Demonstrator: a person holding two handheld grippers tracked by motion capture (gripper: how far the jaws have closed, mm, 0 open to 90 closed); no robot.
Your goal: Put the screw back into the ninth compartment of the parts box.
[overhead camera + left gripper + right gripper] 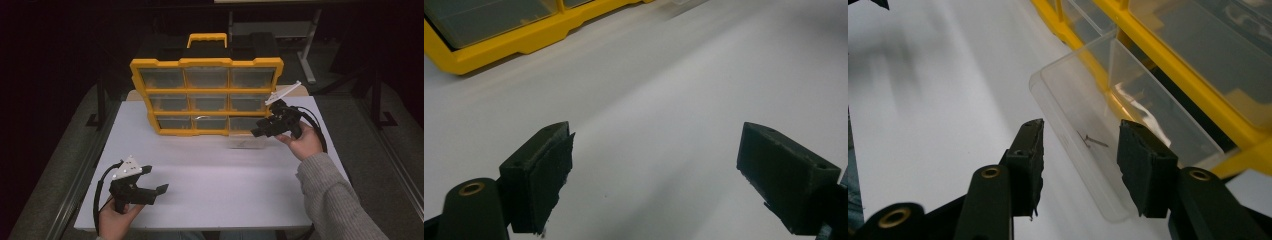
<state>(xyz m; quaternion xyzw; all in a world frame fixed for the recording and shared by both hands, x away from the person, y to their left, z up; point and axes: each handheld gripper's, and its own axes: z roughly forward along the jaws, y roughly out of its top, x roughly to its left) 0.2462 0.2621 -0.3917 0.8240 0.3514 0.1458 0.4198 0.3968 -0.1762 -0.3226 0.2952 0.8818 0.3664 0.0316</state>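
The white surface (220, 175) carries a yellow organizer (207, 95). A clear drawer (1108, 125) is pulled out from its bottom right corner, just before the right gripper (1080, 150), jaws spread. The left gripper (654, 165) hovers well apart, jaws spread wide.

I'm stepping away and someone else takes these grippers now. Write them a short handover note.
Left gripper: open, holding nothing, low over the white table near its front left.
Right gripper: open, fingers either side of the clear drawer, not closed on it.
Drawer: pulled out of the bottom right slot of the yellow organizer; a small nail lies inside.
Done: drawer open.
Left, probably: deal with the nail, push the drawer back.
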